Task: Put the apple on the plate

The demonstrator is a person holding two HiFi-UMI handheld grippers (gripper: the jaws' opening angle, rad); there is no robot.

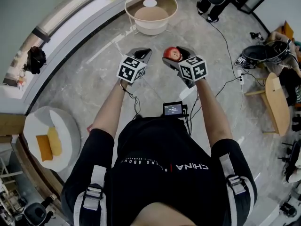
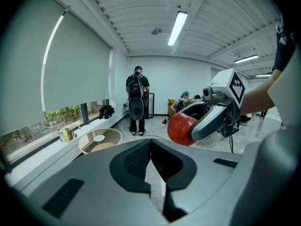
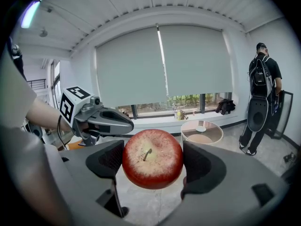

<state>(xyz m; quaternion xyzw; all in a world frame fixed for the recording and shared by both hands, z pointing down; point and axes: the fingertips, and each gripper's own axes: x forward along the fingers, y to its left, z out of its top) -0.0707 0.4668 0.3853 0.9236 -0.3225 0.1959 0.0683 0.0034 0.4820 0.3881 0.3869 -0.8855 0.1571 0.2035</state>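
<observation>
A red apple [image 3: 152,158] is clamped stem-forward between the pads of my right gripper [image 3: 153,164], held in the air over the floor. In the head view the apple [image 1: 172,53] sits at the tip of the right gripper [image 1: 172,56]. My left gripper [image 1: 142,55] hovers just to its left, shut and empty, its jaws meeting in the left gripper view [image 2: 150,146]. That view also shows the apple [image 2: 181,129] off to the right. A small white plate [image 1: 150,3] lies in a round beige table [image 1: 151,26] farther ahead, also visible as the plate [image 3: 201,128].
A person with a backpack [image 2: 137,105] stands beyond the round table. A window ledge [image 1: 70,20] with bottles runs along the left. A white round table [image 1: 66,126] with yellow and orange items is at my left. A wooden chair [image 1: 277,102] and floor cables [image 1: 225,86] lie to the right.
</observation>
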